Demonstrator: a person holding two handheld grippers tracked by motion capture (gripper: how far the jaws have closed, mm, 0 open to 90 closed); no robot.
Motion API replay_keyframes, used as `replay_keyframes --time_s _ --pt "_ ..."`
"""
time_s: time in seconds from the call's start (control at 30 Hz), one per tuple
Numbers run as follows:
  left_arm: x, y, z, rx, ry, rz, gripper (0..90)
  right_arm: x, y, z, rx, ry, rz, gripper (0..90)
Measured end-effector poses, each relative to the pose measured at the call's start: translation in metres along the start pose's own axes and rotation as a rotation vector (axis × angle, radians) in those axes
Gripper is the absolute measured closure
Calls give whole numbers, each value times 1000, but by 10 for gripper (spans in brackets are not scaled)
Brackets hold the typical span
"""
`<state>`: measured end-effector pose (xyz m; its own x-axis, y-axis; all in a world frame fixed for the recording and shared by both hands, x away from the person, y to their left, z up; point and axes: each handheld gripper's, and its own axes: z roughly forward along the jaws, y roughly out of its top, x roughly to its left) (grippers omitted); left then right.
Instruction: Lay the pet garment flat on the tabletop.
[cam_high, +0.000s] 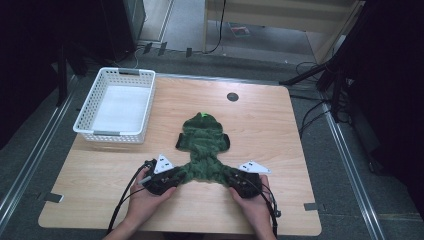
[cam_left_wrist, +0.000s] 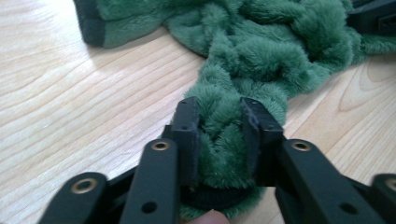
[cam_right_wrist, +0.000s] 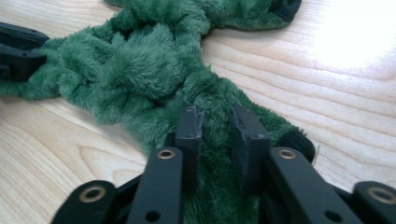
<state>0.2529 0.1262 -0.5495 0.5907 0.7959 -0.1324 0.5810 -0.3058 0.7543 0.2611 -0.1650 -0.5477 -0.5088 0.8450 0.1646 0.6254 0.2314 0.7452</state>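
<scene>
Pale wood tabletop (cam_high: 280, 130) stands on a grey floor, with dark stands and cables at its right side. White basket (cam_high: 116, 105) sits at the far left corner, well apart from the work.

Green garment (cam_high: 202, 145), fleecy, lies flat near the middle of the tabletop. Its hooded end points away from the person; two dark-cuffed sleeves spread to either side; two leg ends splay toward the near edge.

Left tool (cam_high: 172, 176) is held in the left hand (cam_high: 145, 197) at the near left leg end. In the left gripper view, its jaws are pressed onto a bunched fold of the garment (cam_left_wrist: 224, 135), fleece filling the gap between them, a dark cuff just under the jaws.

Right tool (cam_high: 239, 180) is held in the right hand (cam_high: 255, 205) at the near right leg end. In the right gripper view, its jaws pinch the fleece (cam_right_wrist: 215, 130), with a dark cuff just beside the right jaw.

Both leg ends rest on the tabletop. The garment's body lies between and beyond the two tools.
</scene>
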Motion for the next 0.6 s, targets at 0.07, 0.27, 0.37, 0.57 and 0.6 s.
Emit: replay_keyframes --time_s 0.07,0.27,0.37,0.57,0.6 --pt "3 0 -1 -3 3 -14 753 -2 0 -1 9 7 5 789" --pt "16 -2 -5 -15 6 -58 818 -1 0 -5 29 -6 7 803" --pt "19 -2 -7 -14 1 -69 811 0 -1 -8 37 -3 8 796" --pt "22 -1 -13 -64 -32 -120 660 4 -1 -15 33 -28 -14 738" --pt "22 0 -16 -81 -42 -127 629 5 0 -17 18 -30 -10 712"
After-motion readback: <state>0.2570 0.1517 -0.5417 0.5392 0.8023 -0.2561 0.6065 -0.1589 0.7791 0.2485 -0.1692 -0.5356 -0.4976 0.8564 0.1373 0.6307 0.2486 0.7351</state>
